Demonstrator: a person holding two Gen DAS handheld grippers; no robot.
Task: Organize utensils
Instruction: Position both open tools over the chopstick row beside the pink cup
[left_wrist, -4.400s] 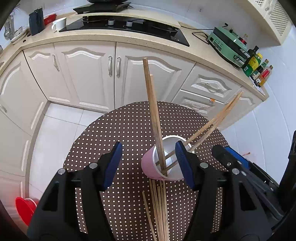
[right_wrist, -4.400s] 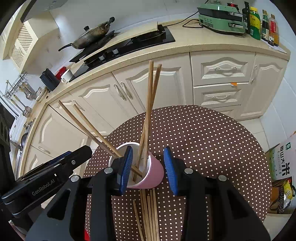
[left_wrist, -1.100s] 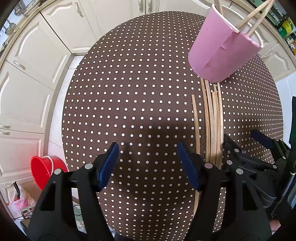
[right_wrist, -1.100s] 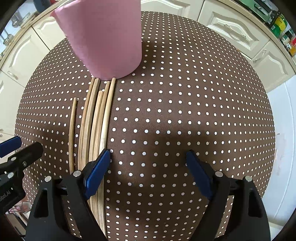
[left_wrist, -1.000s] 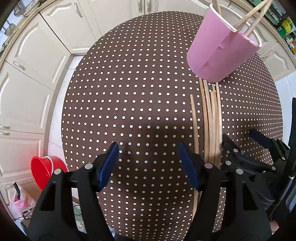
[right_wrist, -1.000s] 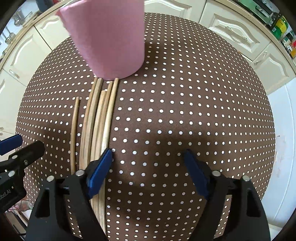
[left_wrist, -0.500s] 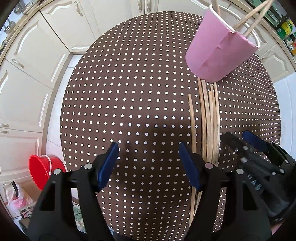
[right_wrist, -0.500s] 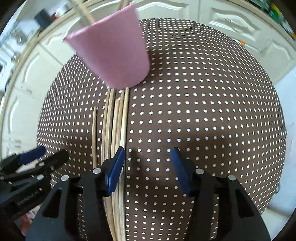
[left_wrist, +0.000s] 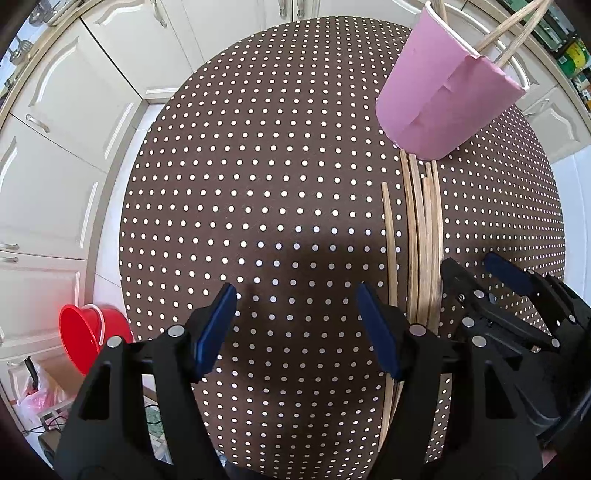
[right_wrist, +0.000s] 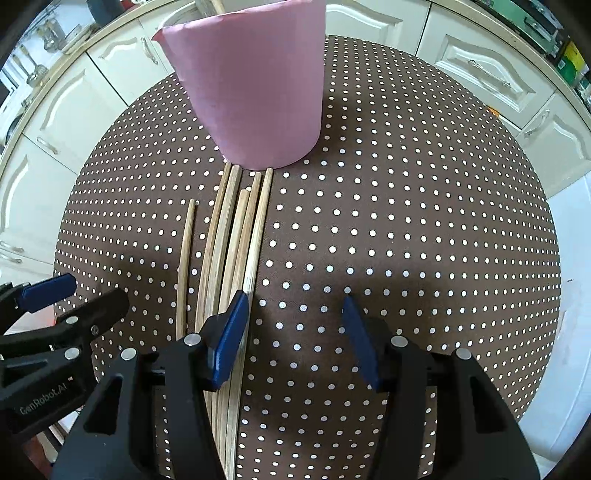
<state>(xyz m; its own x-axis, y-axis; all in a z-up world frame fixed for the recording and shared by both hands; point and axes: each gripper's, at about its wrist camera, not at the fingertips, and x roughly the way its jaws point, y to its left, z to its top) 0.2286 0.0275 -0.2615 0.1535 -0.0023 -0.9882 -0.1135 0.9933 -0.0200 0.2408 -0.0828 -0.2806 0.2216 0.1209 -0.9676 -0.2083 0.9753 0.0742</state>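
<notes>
- Left tongs (left_wrist: 295, 328) point straight down over the dotted desk (left_wrist: 258, 166), wide apart, empty
- Right tongs (right_wrist: 291, 325), just narrowed, grip nothing
- Pale chopsticks (right_wrist: 236, 236) lie bundled below the pink cup (right_wrist: 255, 85)

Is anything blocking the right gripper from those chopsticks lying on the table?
Nothing visible does. The right gripper hangs just beside the loose chopsticks, its jaws, which have just been closing, empty over bare tablecloth. The pink cup stands beyond them.
</notes>
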